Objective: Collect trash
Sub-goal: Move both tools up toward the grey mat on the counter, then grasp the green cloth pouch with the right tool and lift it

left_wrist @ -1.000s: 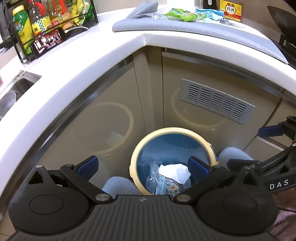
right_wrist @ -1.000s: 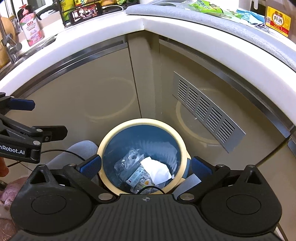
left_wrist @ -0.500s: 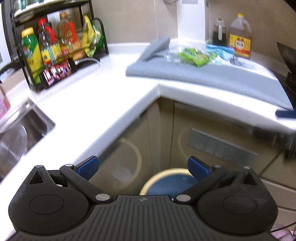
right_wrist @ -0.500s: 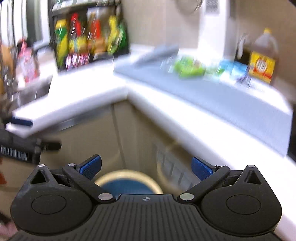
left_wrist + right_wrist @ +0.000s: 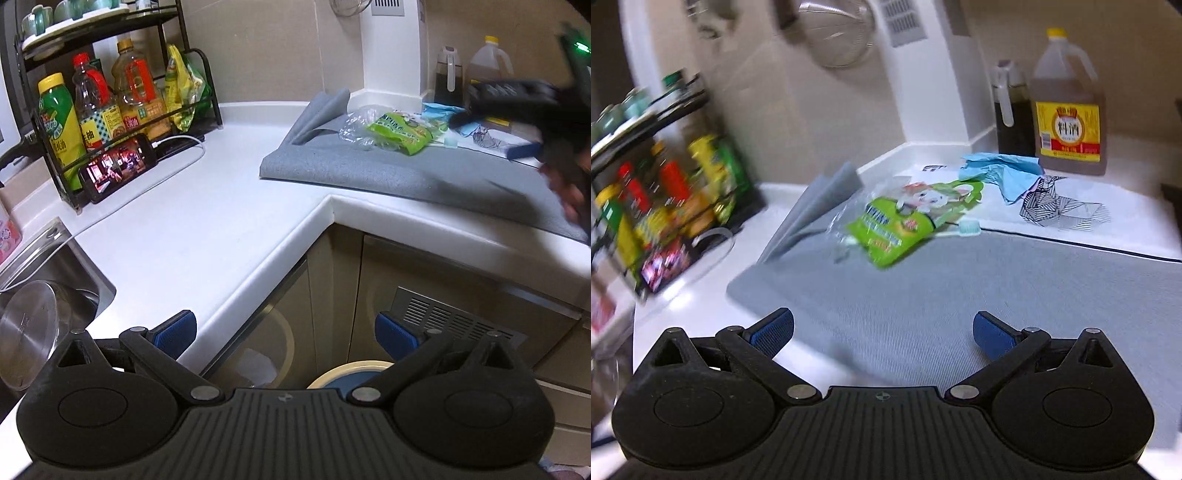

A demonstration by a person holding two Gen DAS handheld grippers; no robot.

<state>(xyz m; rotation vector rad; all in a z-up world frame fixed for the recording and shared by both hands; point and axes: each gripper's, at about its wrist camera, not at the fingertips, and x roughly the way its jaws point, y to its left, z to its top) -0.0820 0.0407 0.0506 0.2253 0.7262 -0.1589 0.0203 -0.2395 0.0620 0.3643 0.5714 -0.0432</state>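
A green snack wrapper (image 5: 905, 225) with clear plastic lies on the grey mat (image 5: 997, 280), also in the left wrist view (image 5: 400, 132). Behind it are crumpled blue paper (image 5: 1008, 171) and a black-and-white striped wrapper (image 5: 1060, 210). A pale toothbrush (image 5: 967, 227) lies beside the green wrapper. My right gripper (image 5: 882, 334) is open and empty above the mat's near part. My left gripper (image 5: 286, 332) is open and empty, over the counter edge. The bin's cream rim (image 5: 347, 371) shows just below it. The right gripper appears blurred in the left view (image 5: 535, 110).
A black rack of bottles (image 5: 110, 99) and a phone (image 5: 118, 168) stand on the white counter (image 5: 207, 229) at left. A sink with a steel pot (image 5: 29, 328) is far left. An oil jug (image 5: 1067, 107) and a dark bottle (image 5: 1012, 110) stand behind the trash.
Both grippers have risen from over the bin to counter height. The right one has swung over the grey mat toward the wrappers. Both stayed open and empty.
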